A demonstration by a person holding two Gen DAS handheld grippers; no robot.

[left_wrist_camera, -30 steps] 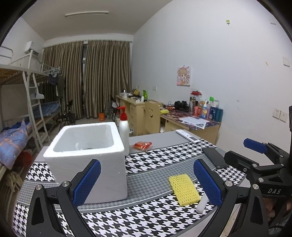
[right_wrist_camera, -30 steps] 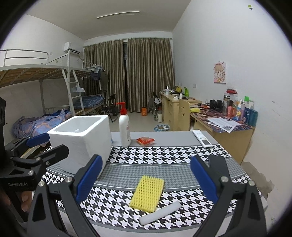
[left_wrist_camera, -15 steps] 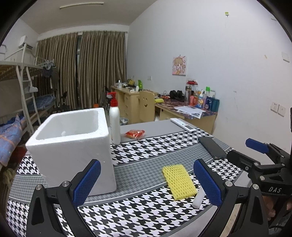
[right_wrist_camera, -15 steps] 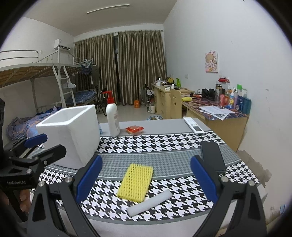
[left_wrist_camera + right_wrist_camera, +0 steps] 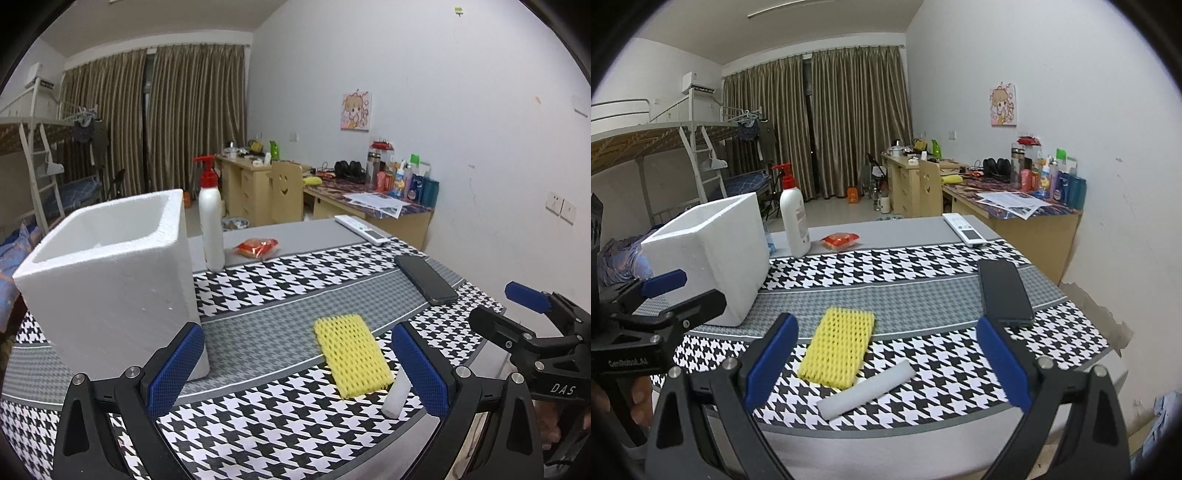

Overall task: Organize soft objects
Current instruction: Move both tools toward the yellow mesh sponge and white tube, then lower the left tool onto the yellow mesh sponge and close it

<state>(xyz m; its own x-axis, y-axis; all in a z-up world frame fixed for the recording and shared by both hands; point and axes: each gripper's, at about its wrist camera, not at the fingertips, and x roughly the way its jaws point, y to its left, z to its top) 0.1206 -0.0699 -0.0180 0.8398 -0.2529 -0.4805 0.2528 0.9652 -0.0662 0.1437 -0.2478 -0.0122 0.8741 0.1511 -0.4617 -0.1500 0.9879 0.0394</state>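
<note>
Tools, left (image 5: 295, 367) and right (image 5: 884, 360), both spread wide and empty, hover over the worktop's near edge where yellow foam net (image 5: 837, 349) touches white foam roll (image 5: 866, 387), foam box (image 5: 107, 277) open-topped at the left edge, presumably to receive them.

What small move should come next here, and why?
Probably lower the right gripper onto the yellow foam net. Both grippers are open and hold nothing; the net and the white foam stick lie between the right fingers, while the white foam box stands open-topped beyond. The left gripper points between box and net.
</note>
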